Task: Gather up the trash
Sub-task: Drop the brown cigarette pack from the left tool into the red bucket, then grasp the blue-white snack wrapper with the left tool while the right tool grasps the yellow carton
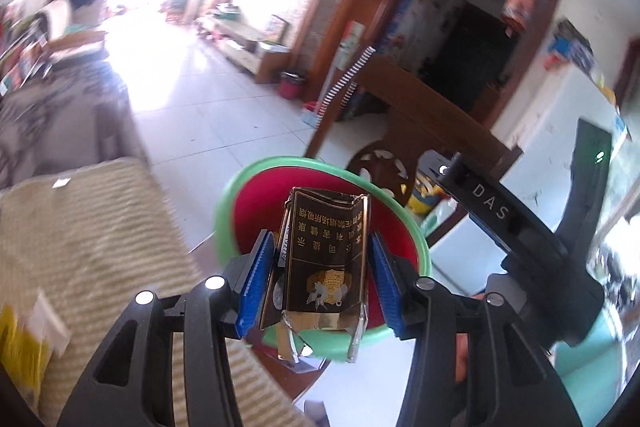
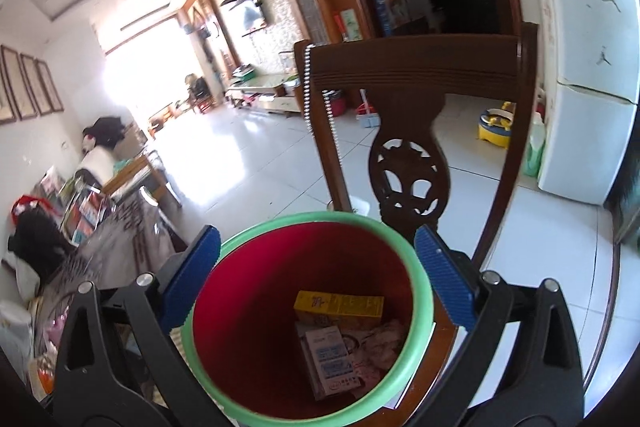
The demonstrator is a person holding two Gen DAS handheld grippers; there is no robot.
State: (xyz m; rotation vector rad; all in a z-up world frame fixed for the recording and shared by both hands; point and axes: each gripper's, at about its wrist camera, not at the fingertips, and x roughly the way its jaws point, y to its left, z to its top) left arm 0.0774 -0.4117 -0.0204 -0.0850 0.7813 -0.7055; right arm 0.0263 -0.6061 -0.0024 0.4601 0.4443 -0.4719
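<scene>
- Left gripper (image 1: 322, 279): my blue ribbed fingers (image 1: 256, 279) sit close in on either side of a crumpled dark cigarette pack (image 1: 324, 263). The left pad presses the pack's side; the right pad looks to be at its edge, though I cannot confirm firm contact there.
- The pack stands roughly upright, printed face toward the camera, its torn foil bottom hanging below the pads. It is held directly above the mouth of the bin (image 1: 228, 203).
- Right gripper (image 2: 316, 279): fingers (image 2: 444, 275) spread wide, one on each side of the bin's (image 2: 424, 291) green rim, holding nothing. I cannot tell whether the pads touch the rim.
- Bin: red inside, green rim. At the bottom, in the right wrist view, lie a yellow box (image 2: 340, 305), a white-and-blue box (image 2: 332, 359) and some crumpled pale paper (image 2: 382, 343).
- In the left wrist view, the right gripper's black body (image 1: 532, 251) shows beside the bin.
- Left of the bin in the same view, a beige ribbed cloth (image 1: 92, 239) covers a surface.
- Just behind the bin stands a dark wooden chair (image 2: 416, 67) with a carved back.
- Farther off: white tiled floor (image 2: 260, 163), a yellow toy (image 2: 496, 127) on it, a white refrigerator (image 2: 588, 107) on the right.
- Farthest: a wall-mounted television (image 2: 252, 17) and a bright window.
</scene>
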